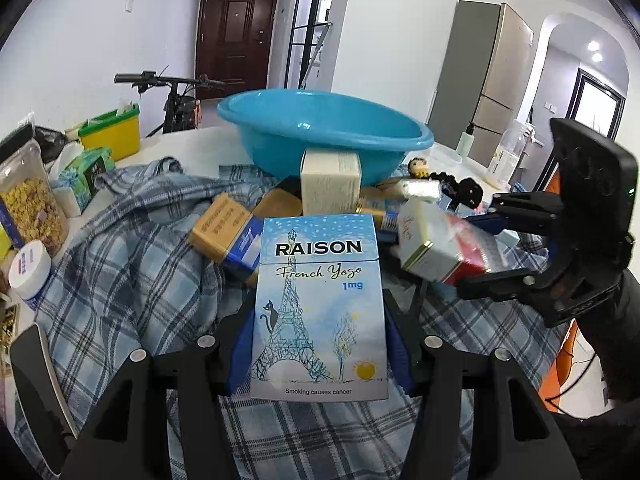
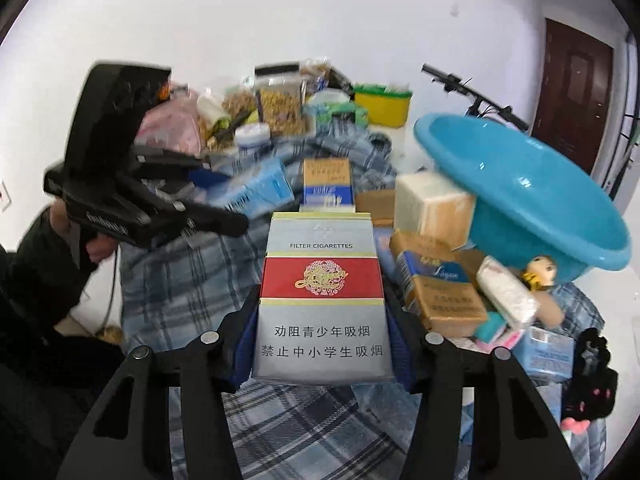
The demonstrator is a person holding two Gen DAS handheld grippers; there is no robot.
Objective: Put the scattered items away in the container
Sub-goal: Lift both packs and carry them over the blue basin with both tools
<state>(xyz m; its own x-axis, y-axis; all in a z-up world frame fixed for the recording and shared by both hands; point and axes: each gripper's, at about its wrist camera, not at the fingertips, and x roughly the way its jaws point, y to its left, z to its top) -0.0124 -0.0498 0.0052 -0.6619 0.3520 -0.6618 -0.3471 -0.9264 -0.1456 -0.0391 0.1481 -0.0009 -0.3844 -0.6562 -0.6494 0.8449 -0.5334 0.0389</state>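
The jaws of the left gripper (image 1: 318, 344) were clamped on a light-blue cardboard cigarette pack printed with an Eiffel Tower (image 1: 320, 308), held upright above the blue-and-white plaid cloth (image 1: 120, 264). The jaws of the right gripper (image 2: 322, 336) were clamped on a silver-and-red cardboard cigarette pack (image 2: 322, 300). Behind both packs a round turquoise plastic basin (image 1: 320, 132) was seen tilted on the cloth. Against the basin's near wall a cream cardboard box (image 1: 330, 184) was leaned, with tan-and-blue cigarette packs (image 1: 228, 236) scattered just beside it.
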